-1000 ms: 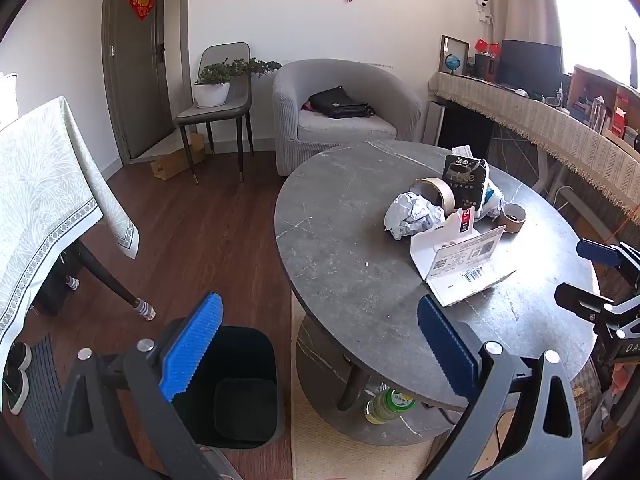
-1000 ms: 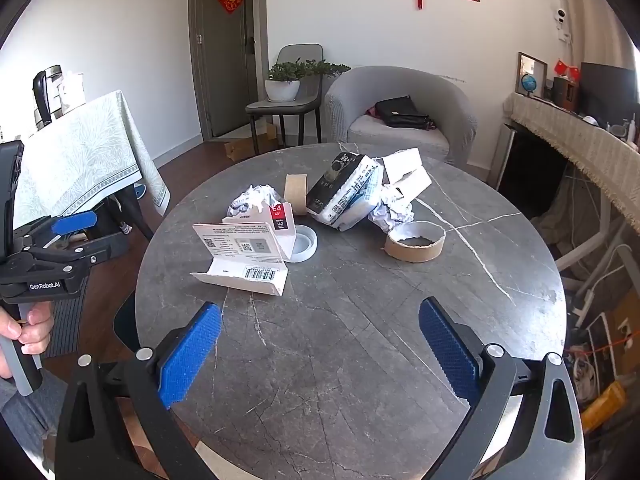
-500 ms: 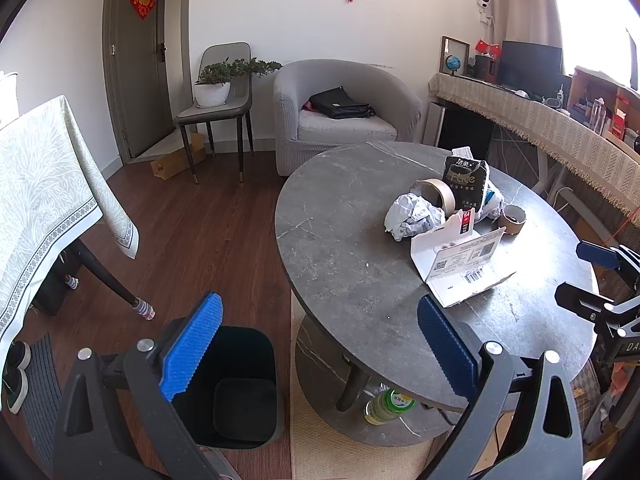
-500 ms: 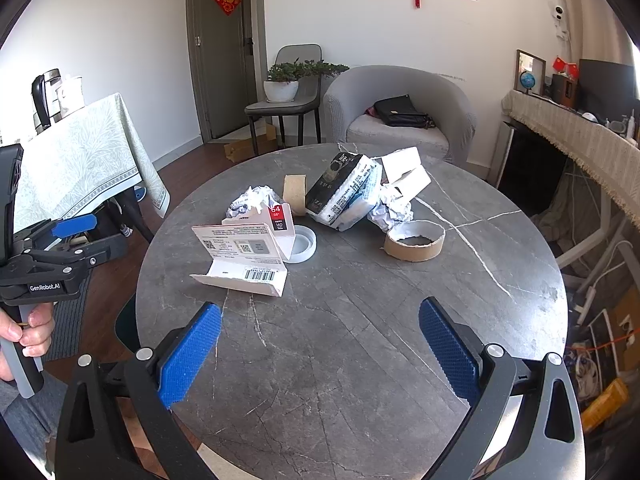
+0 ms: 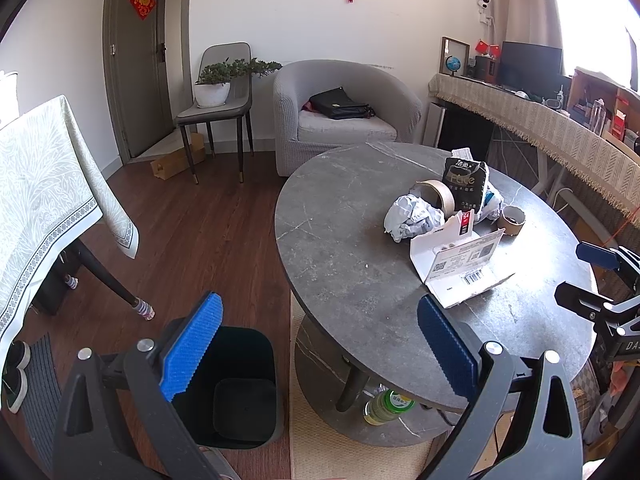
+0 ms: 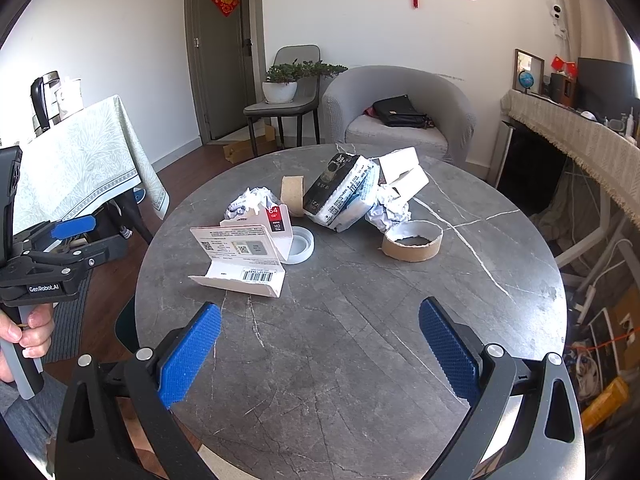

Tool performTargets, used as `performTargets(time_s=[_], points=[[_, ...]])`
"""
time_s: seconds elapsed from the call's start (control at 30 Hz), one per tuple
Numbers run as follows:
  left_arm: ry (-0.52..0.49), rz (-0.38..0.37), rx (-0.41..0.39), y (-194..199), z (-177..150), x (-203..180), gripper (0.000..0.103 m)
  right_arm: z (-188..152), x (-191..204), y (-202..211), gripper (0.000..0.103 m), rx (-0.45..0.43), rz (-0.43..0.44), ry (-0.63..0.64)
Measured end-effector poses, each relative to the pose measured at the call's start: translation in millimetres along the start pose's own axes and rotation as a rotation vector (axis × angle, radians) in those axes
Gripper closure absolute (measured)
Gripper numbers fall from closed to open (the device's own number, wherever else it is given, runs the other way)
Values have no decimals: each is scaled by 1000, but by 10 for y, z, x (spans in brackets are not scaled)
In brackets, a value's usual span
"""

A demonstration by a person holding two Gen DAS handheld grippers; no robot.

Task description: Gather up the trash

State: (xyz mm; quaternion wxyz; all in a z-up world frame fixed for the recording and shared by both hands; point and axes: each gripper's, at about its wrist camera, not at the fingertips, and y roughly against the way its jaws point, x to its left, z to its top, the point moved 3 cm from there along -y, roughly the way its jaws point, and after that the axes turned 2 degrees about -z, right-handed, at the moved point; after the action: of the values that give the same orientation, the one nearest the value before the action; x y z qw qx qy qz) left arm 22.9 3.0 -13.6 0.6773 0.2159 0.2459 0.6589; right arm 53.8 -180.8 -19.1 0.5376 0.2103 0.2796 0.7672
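Trash lies on a round grey table (image 6: 360, 340): an opened white box (image 6: 240, 256) with a barcode, crumpled paper (image 6: 248, 202), a black and white tissue pack (image 6: 340, 192), a flat cardboard tape ring (image 6: 412, 240), an upright tape roll (image 6: 292, 194) and a white lid (image 6: 300, 240). A black bin (image 5: 236, 388) stands on the floor left of the table. My left gripper (image 5: 320, 348) hangs open over the bin and table edge. My right gripper (image 6: 320, 352) is open above the near table top, holding nothing.
A grey armchair (image 6: 400, 112) with a black bag, a chair with a potted plant (image 6: 288, 80), and a cloth-covered table (image 5: 44, 184) stand around. A green bottle (image 5: 386, 406) sits on the shelf under the table. A hand (image 6: 28, 332) grips the left tool's handle.
Both views have shifted only slightly; the right gripper has edged a little nearer the trash pile. Both grippers stay open and nothing has been picked up.
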Motion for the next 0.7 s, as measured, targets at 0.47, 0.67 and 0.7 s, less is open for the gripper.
performTargets(time_s=[0.47, 0.67, 0.7], points=[[3, -1, -3, 16, 7, -2, 3, 4, -4, 6, 3, 0, 1, -1], [2, -2, -4, 22, 9, -30, 3, 3, -4, 5, 3, 1, 0, -2], [2, -2, -3, 22, 7, -36, 3, 2, -7, 5, 3, 0, 1, -1]])
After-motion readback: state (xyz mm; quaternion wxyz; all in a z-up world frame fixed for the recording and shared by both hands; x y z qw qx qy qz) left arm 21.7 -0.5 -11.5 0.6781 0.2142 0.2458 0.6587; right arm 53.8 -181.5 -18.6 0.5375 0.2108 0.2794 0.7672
